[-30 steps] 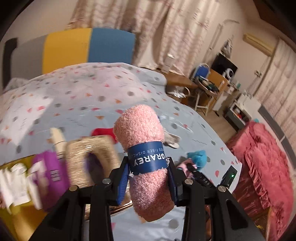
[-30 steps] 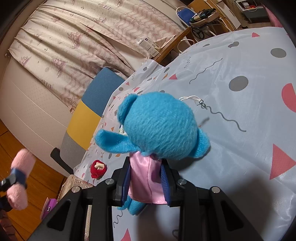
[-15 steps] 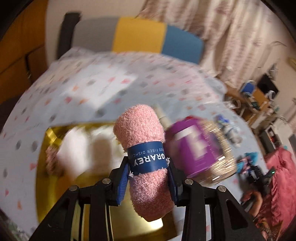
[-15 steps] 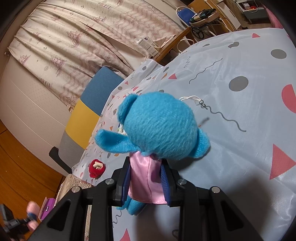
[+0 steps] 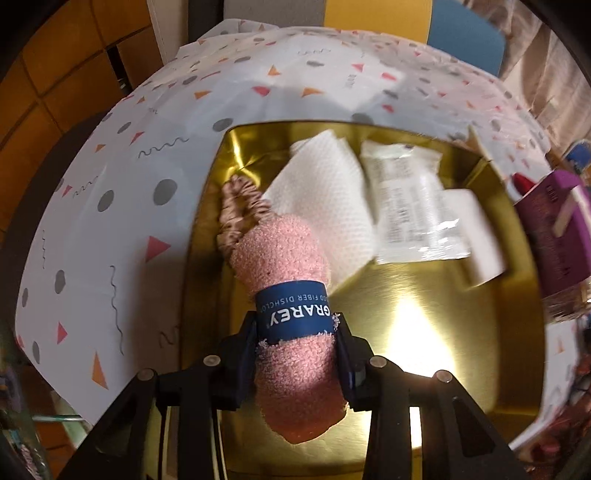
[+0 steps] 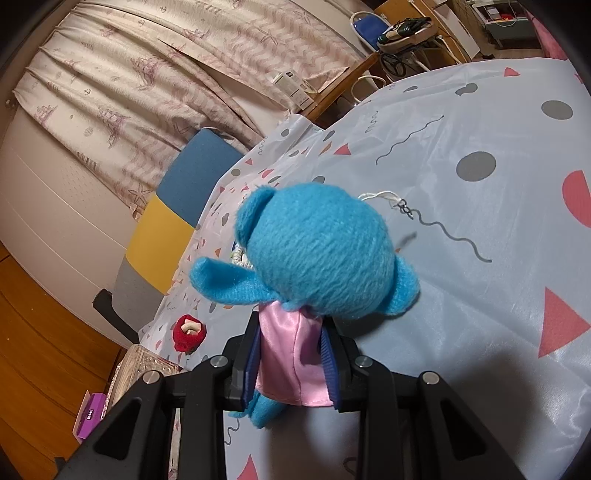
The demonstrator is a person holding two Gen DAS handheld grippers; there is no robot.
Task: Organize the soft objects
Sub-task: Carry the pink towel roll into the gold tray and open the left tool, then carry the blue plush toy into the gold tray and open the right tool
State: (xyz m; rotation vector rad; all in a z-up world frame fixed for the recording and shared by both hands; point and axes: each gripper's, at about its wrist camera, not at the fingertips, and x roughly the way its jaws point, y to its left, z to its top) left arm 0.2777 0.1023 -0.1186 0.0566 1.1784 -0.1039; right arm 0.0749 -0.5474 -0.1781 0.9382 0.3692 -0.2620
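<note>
Now two grippers, one soft thing clamped in each.
Left gripper (image 5: pixel 297 350) holds one pink dishcloth roll (image 5: pixel 291 314) above the gold tray (image 5: pixel 443 332); only the right view shows the right gripper (image 6: pixel 291 354) gripping one blue plush toy (image 6: pixel 314 254).

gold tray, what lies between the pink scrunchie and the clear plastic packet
A white folded paper towel lies between the pink scrunchie and clear plastic packet, in the left wrist view.

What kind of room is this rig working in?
Probably a lived-in home room, bedroom or living room: patterned curtains, a cluttered wooden desk with a blue chair, and a table under a confetti-print tablecloth.
</note>
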